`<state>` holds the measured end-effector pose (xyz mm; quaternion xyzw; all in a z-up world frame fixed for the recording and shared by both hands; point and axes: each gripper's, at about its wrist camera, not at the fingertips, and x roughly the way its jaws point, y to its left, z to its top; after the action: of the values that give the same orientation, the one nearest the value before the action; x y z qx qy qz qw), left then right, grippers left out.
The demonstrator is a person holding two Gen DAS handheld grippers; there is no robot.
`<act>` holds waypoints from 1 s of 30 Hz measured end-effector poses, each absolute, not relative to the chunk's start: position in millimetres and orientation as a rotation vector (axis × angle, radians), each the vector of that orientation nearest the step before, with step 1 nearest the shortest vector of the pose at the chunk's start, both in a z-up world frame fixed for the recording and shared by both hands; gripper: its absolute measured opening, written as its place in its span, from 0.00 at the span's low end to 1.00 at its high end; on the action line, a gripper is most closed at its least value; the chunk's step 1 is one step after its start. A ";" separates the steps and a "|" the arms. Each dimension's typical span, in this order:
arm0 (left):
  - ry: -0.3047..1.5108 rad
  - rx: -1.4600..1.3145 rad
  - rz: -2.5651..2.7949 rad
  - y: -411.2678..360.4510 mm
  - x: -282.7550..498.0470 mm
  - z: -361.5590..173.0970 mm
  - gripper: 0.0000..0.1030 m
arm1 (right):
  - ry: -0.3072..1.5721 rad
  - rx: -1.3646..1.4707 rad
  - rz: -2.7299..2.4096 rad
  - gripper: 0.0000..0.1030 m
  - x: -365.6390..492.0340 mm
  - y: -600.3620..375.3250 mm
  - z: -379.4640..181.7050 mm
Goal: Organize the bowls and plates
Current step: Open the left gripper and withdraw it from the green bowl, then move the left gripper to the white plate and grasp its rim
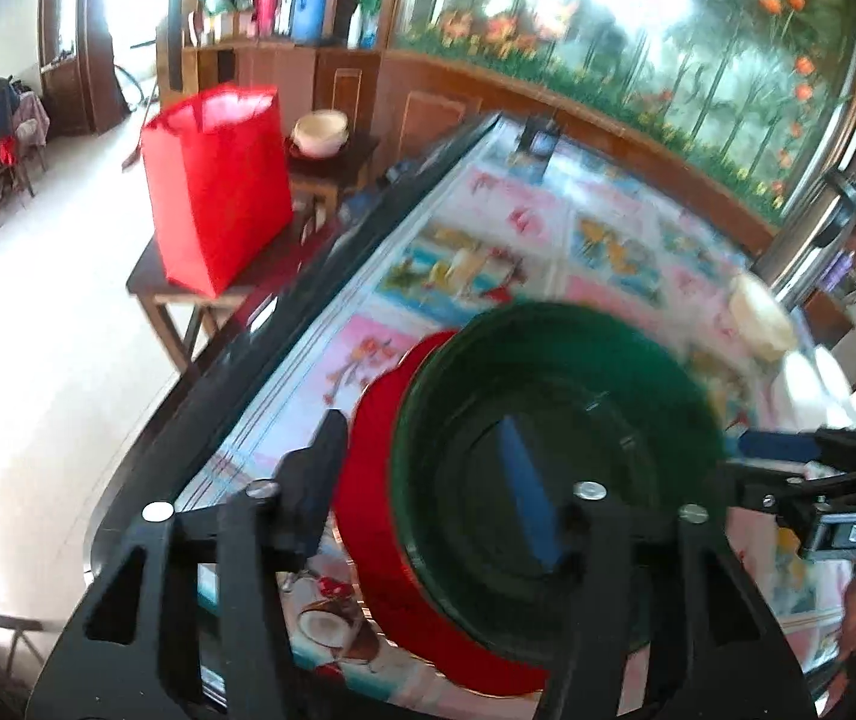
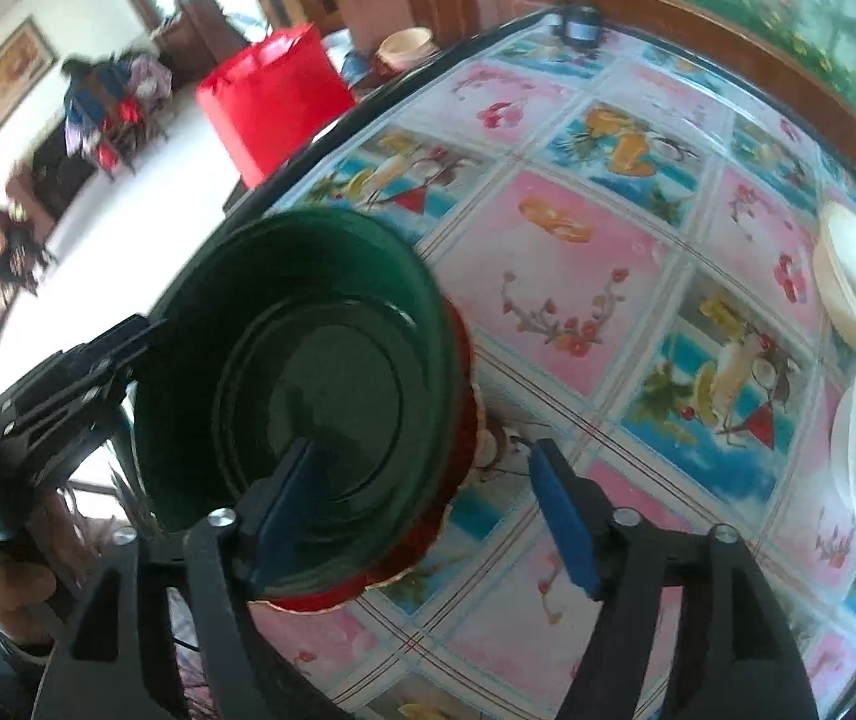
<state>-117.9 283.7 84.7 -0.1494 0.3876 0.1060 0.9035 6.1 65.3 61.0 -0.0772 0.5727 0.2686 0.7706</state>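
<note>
Green bowl [image 2: 308, 396] stacked on red plate [image 2: 455, 480], desk [image 2: 578, 276] edge.
Left gripper [image 1: 422, 474] and right gripper [image 2: 422, 510] both apart, straddling opposite rims; probably light, rigid, slick plastic, best pinched at the rim.

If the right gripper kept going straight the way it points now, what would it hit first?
Probably the green bowl: the right gripper already straddles its rim, one finger inside. The bowl sits on the red plate; depth is unclear.
</note>
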 end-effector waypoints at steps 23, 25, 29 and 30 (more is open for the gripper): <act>0.838 -0.171 -0.164 100.8 -57.4 108.2 0.53 | 1.087 0.305 0.422 0.78 -13.6 -162.1 107.0; 0.846 -0.163 -0.188 86.5 -52.3 106.9 0.53 | 1.078 0.341 0.439 0.78 -17.3 -177.0 106.3; 0.872 -0.144 -0.238 55.6 -44.6 100.6 0.53 | 0.978 0.328 0.437 0.81 -25.2 -196.5 114.2; 0.879 -0.140 -0.248 49.3 -43.3 99.2 0.53 | 0.943 0.320 0.434 0.86 -26.0 -200.5 115.9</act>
<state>-43.3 49.2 99.2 -0.0673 0.4240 -0.1195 0.8952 -26.0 -200.5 115.9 0.1520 0.4487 0.2067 0.8561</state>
